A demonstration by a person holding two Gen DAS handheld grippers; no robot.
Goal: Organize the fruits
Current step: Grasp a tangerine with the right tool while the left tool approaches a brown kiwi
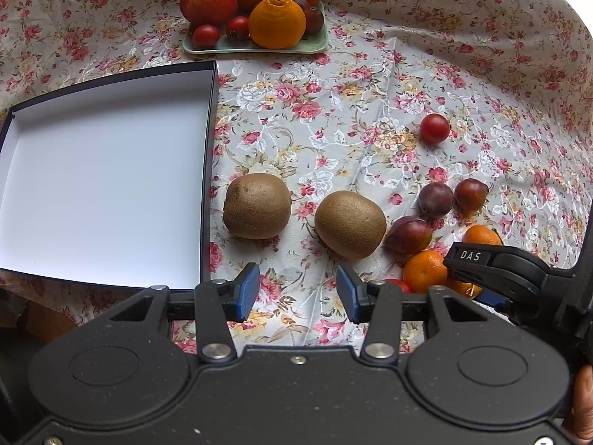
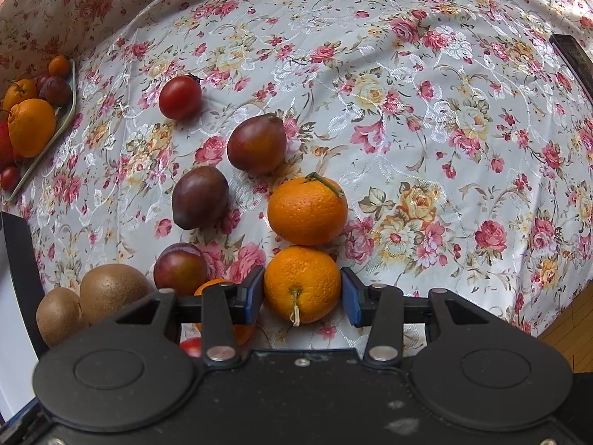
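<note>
A small orange (image 2: 302, 284) lies on the floral cloth (image 2: 426, 129) of the desk, stem end toward the camera, right between the two blue pads of the right claw (image 2: 302, 294). The left pad (image 2: 254, 296) looks to touch its skin; whether the right pad touches too I cannot tell, so the claw stands apart around the fruit without a clear clamp. A second orange (image 2: 307, 211) with a green stem touches it on the far side. Left of these lie three dark plums (image 2: 200, 198), one (image 2: 256, 144) farther off and one (image 2: 180, 269) nearer, with a cherry tomato (image 2: 180, 97) beyond them. Two kiwis (image 1: 257, 205) (image 1: 350, 224) sit side by side, near the left claw (image 1: 298, 293), whose pads stand apart over bare cloth, holding nothing. Just left of the kiwis is an open dark box (image 1: 209, 170) with a white, empty inside. At the far edge a pale green tray (image 1: 255, 49) carries an apple (image 1: 208, 0), large oranges (image 1: 277, 21), small tomatoes and other fruit
</note>
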